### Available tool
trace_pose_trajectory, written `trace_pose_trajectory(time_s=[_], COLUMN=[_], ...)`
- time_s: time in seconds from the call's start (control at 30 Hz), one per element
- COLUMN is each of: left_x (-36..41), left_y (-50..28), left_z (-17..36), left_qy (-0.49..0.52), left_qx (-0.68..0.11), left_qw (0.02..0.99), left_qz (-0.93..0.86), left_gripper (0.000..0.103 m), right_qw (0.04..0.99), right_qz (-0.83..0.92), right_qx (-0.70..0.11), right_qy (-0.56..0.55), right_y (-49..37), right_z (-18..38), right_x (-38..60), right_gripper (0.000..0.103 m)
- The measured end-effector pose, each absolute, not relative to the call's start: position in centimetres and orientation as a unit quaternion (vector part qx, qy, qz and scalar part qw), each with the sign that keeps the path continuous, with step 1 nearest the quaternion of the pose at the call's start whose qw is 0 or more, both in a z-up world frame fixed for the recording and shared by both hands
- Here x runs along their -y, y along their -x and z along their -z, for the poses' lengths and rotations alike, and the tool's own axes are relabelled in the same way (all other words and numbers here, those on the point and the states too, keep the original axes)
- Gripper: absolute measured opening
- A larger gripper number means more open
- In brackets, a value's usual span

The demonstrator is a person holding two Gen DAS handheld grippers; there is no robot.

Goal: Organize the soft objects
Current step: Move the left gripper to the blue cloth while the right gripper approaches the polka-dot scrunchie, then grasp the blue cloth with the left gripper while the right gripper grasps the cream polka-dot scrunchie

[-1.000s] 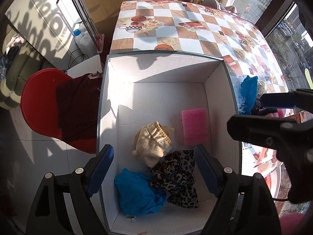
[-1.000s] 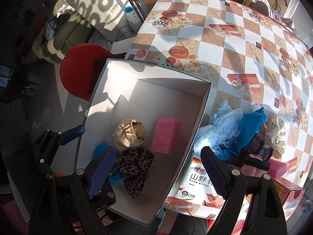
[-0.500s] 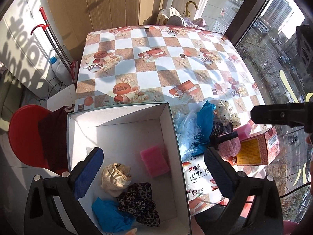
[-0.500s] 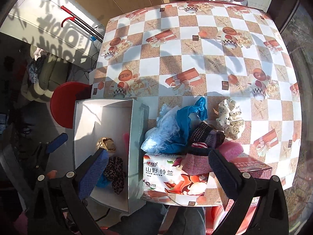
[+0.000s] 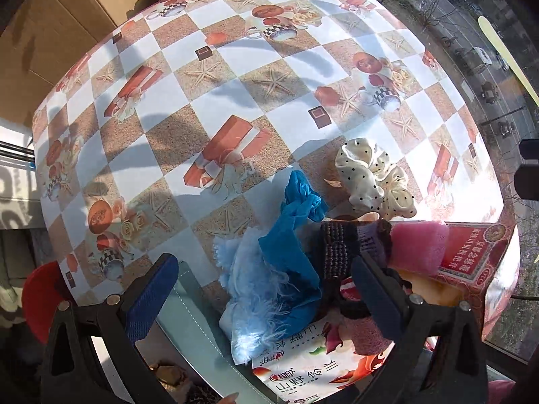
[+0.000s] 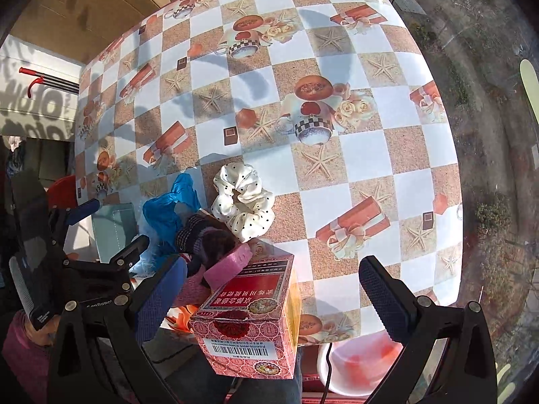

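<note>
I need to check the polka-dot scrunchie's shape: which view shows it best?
The right wrist view: the polka-dot scrunchie lies whole and unobstructed on the tablecloth. The left wrist view shows it too, though more stretched by the lens.

You are working in hard, direct sunlight. It washes the white squares of the tablecloth (image 5: 256, 77) toward glare, worst along the right edge near the window (image 6: 488, 107), where the cloth nearly blows out. Long curved shadows cross the middle of the table in both views, with crisp edges. Both pictures are sharp, with no motion blur. Fisheye distortion bulges the table and bends its edges; the corners of each view fall off to black.
</note>
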State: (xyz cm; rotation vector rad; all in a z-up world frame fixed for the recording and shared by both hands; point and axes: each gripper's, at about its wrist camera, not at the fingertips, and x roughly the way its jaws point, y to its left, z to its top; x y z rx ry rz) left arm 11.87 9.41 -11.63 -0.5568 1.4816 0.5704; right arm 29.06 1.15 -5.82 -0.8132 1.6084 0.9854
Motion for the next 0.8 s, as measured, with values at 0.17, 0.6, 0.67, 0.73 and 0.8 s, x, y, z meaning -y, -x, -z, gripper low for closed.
trace_pose_trajectory(time_s=[0.17,0.6,0.67,0.73,0.8], left_x=[-9.9,-11.3,-11.7,-12.2,-12.2], left_y=[-14.0,-14.4,-14.6,-14.7,-14.7], left_z=[15.7,19.9,20.2,20.6,21.0], left_qy=[0.223,0.264,0.277,0.291,0.296], left_qx=[-0.71,-0.73,-0.724,-0.723,-0.727], left_qw=[0.628,0.588,0.587,0.581,0.573], left_qz=[-0.229,-0.228,-0.233,-0.236,-0.235], left_gripper=[0.087,0.029,0.029,0.029,0.031], right_qw=[0.477,0.386,0.409,0.448,0.484], right_qz=[-0.405,-0.459,-0.445,-0.408,-0.377], right_qx=[-0.686,-0.621,-0.592,-0.574,-0.578], right_qy=[0.371,0.505,0.533,0.551,0.538], right_y=[-29.5,-24.8,-25.6,-27.7,-30.6], right_z=[11.4,20.2,20.2,20.4,20.1], right_x=[-2.7,-8.2,-7.9,-7.3,-6.5], right_gripper=[0.103,0.103,0.103,0.103,0.103])
